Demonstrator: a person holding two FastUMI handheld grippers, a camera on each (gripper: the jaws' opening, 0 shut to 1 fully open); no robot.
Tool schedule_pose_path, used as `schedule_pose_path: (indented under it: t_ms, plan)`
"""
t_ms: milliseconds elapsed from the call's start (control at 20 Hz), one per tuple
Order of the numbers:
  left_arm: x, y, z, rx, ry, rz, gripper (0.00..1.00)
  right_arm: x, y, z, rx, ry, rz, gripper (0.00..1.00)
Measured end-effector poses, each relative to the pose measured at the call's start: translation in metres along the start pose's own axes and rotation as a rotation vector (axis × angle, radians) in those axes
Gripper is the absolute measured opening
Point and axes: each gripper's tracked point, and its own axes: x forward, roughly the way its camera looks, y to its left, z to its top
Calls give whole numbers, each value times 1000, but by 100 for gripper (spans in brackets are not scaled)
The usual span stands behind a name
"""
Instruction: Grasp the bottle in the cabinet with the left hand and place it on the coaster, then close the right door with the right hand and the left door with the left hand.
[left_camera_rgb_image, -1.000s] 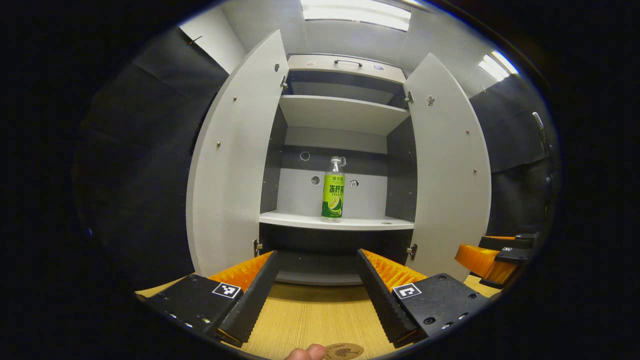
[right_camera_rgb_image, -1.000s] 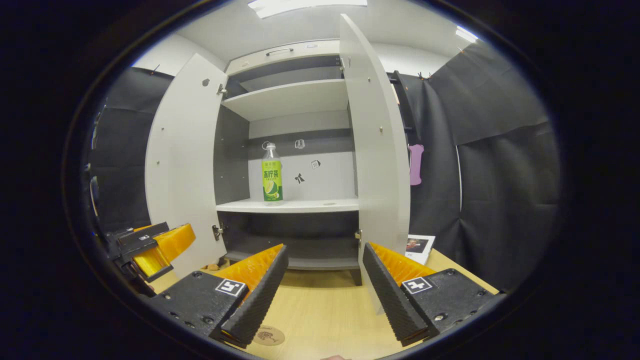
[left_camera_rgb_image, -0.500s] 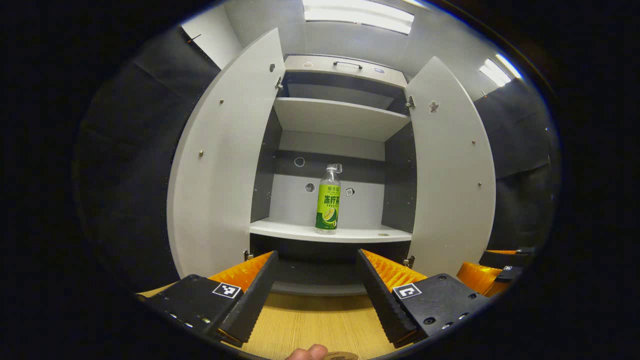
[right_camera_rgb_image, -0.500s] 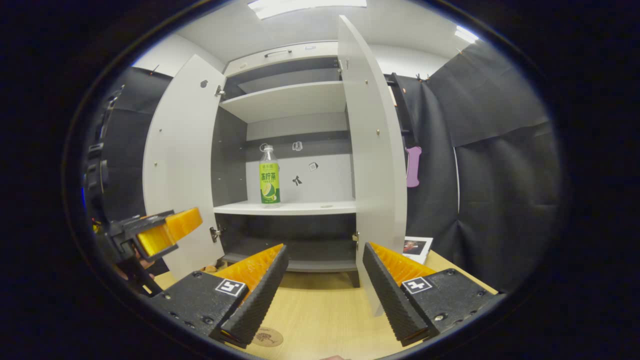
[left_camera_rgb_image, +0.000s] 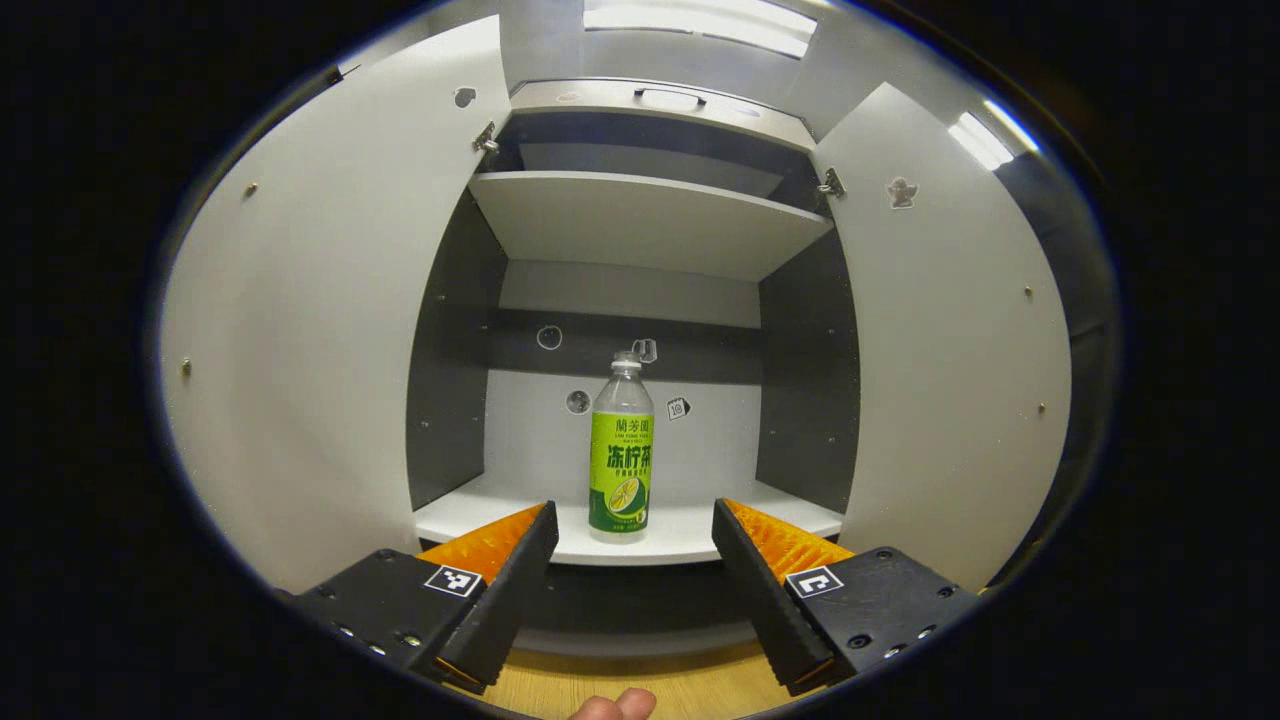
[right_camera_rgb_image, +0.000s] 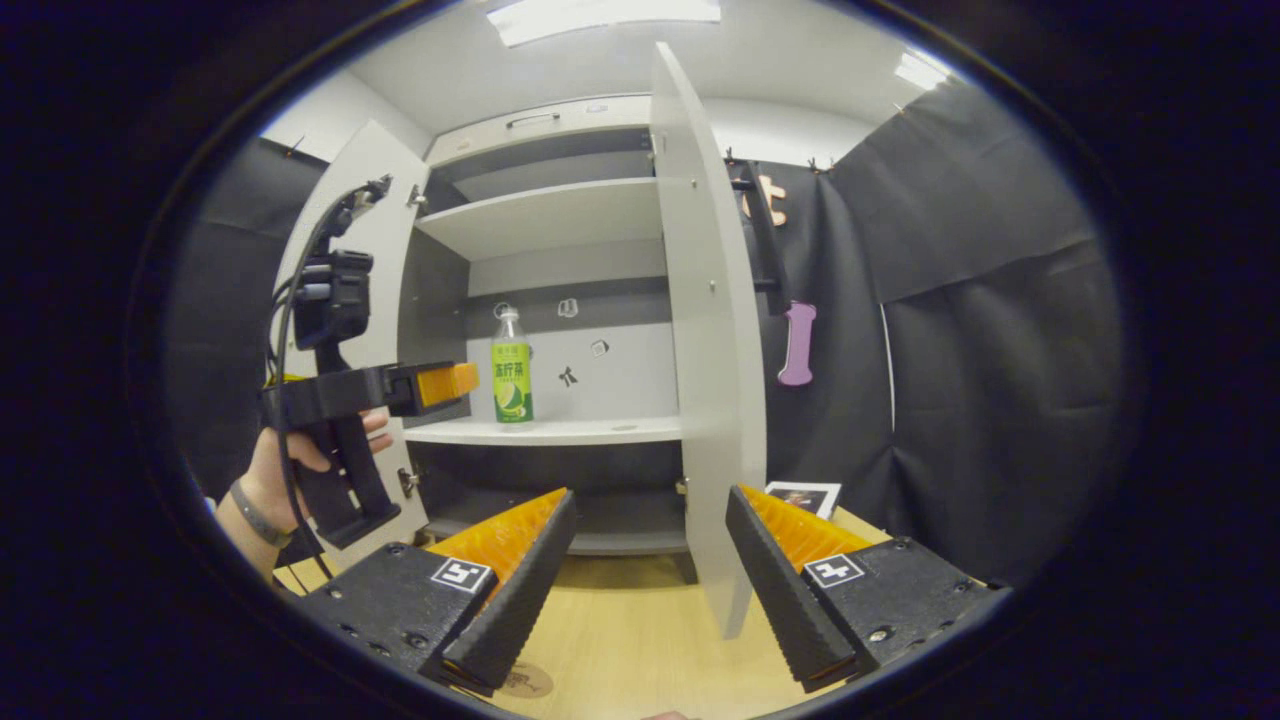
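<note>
A clear bottle (left_camera_rgb_image: 621, 455) with a green label stands upright on the cabinet's middle shelf (left_camera_rgb_image: 680, 535). My left gripper (left_camera_rgb_image: 630, 570) is open, level with the shelf front, the bottle straight ahead between its fingers but farther in. In the right gripper view the bottle (right_camera_rgb_image: 511, 368) is on the shelf, and the left gripper (right_camera_rgb_image: 440, 385), held by a hand (right_camera_rgb_image: 265, 470), points at it from the left. My right gripper (right_camera_rgb_image: 650, 575) is open and empty above the wooden table, near the right door's (right_camera_rgb_image: 705, 350) edge. The round coaster (right_camera_rgb_image: 525, 682) lies on the table below it.
Both white cabinet doors (left_camera_rgb_image: 310, 340) (left_camera_rgb_image: 950, 340) stand wide open. An upper shelf (left_camera_rgb_image: 640, 215) is bare. A small card (right_camera_rgb_image: 800, 498) lies on the table right of the cabinet. A purple object (right_camera_rgb_image: 795, 345) hangs on the wall.
My left gripper has risen and moved forward toward the cabinet, so the bottle looks larger and closer. The right gripper has shifted only slightly.
</note>
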Motion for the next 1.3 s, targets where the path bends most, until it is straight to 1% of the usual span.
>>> schedule_pose_path:
  t_ms: [100, 250, 400, 500, 700, 950, 1000, 1050, 1100, 1250, 1300]
  plan:
    - [30, 3, 7, 1, 1, -4, 94, 2, -6, -2, 6, 14, -12, 99]
    - [66, 2, 7, -30, 7, -19, 94, 3, -16, -1, 16, 21, -29, 99]
    - [95, 8, -1, -5, 15, 14, 95, 5, -20, 2, 16, 17, -31, 99]
    - [116, 17, -6, -10, 40, 40, 94, 6, -19, 1, 13, 23, -23, 99]
    - [143, 28, -16, -50, 78, 54, 94, 9, -19, -2, 5, 39, -22, 99]
    - [160, 34, -23, -57, 100, 48, 94, 12, -18, -3, -5, 45, -23, 99]
    - [160, 34, -24, -58, 101, 52, 93, 12, -18, -3, -7, 44, -25, 94]
    - [164, 37, -25, -53, 100, 55, 77, 11, -18, -3, -9, 44, -27, 99]
    - [163, 37, -24, -54, 100, 52, 77, 11, -18, -3, -12, 44, -28, 99]
    - [153, 35, -19, -82, 82, 30, 70, 12, -15, -3, -18, 47, -21, 99]
    - [149, 37, -16, -83, 81, 31, 70, 12, -14, -2, -19, 46, -18, 99]
